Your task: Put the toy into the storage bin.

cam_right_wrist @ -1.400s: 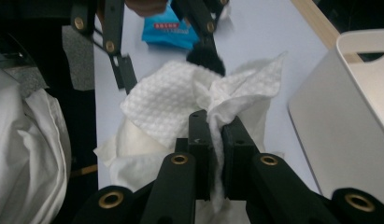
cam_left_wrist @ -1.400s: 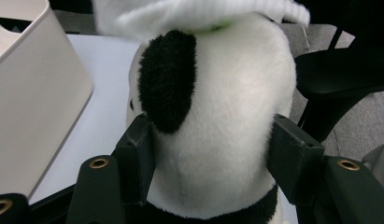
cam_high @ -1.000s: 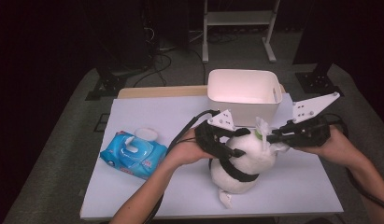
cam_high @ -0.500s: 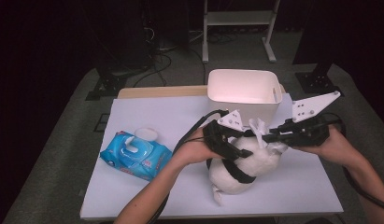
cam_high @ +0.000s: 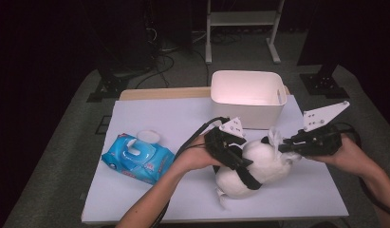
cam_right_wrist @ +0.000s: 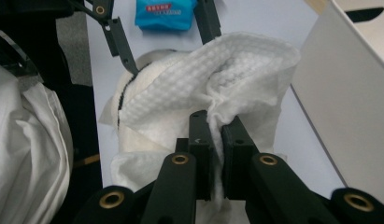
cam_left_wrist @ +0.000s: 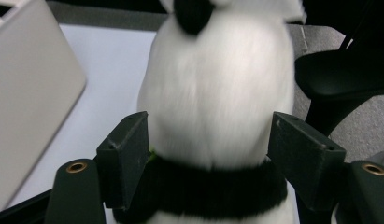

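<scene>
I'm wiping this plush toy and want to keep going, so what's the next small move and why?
Probably drag the wet wipe across the plush toy: the right gripper pinches the wipe against it, while the left gripper, whose jaws have just been opening, brackets the toy's body.

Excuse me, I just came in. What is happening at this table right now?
A person works at a white table with two hand-held grippers. The left gripper has its black jaws on either side of a white plush toy with a black band; they have just been opening, and whether the pads press on it I cannot tell. The right gripper is shut on a white textured wipe, held against the toy. A blue pack of wet wipes lies to the left, and a white plastic bin stands behind.
</scene>
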`<state>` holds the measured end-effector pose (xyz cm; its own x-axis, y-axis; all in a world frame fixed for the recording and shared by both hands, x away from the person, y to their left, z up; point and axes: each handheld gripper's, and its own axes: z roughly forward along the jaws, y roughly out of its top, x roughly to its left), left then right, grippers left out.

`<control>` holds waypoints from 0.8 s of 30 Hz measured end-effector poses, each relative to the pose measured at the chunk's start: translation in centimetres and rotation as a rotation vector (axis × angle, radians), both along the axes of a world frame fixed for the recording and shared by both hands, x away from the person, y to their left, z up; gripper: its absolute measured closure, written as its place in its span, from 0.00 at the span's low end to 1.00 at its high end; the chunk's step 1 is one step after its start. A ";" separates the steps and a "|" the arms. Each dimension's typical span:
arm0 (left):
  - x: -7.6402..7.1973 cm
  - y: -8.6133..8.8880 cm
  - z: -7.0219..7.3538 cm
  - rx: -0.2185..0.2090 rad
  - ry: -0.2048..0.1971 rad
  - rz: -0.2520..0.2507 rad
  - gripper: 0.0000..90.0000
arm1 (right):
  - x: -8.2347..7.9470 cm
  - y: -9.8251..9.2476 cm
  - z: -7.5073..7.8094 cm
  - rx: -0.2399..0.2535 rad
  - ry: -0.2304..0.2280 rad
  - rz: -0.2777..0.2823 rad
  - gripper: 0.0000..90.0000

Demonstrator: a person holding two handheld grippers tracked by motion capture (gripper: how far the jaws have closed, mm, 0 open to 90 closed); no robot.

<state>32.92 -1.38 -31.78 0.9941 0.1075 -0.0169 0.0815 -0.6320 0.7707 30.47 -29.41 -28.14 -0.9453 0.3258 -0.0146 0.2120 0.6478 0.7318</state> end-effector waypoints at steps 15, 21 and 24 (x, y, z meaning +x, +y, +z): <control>-0.4 0.6 -3.5 0.058 0.078 -0.017 0.19 | -0.4 -2.9 -2.7 -0.004 0.064 -0.067 0.93; -0.5 -0.1 -3.1 0.079 0.038 -0.032 0.50 | -0.5 -3.4 -3.4 0.013 0.071 -0.087 0.93; -0.2 0.0 -2.7 0.061 0.043 -0.030 0.53 | -0.4 -3.9 -3.7 0.050 0.074 -0.100 0.93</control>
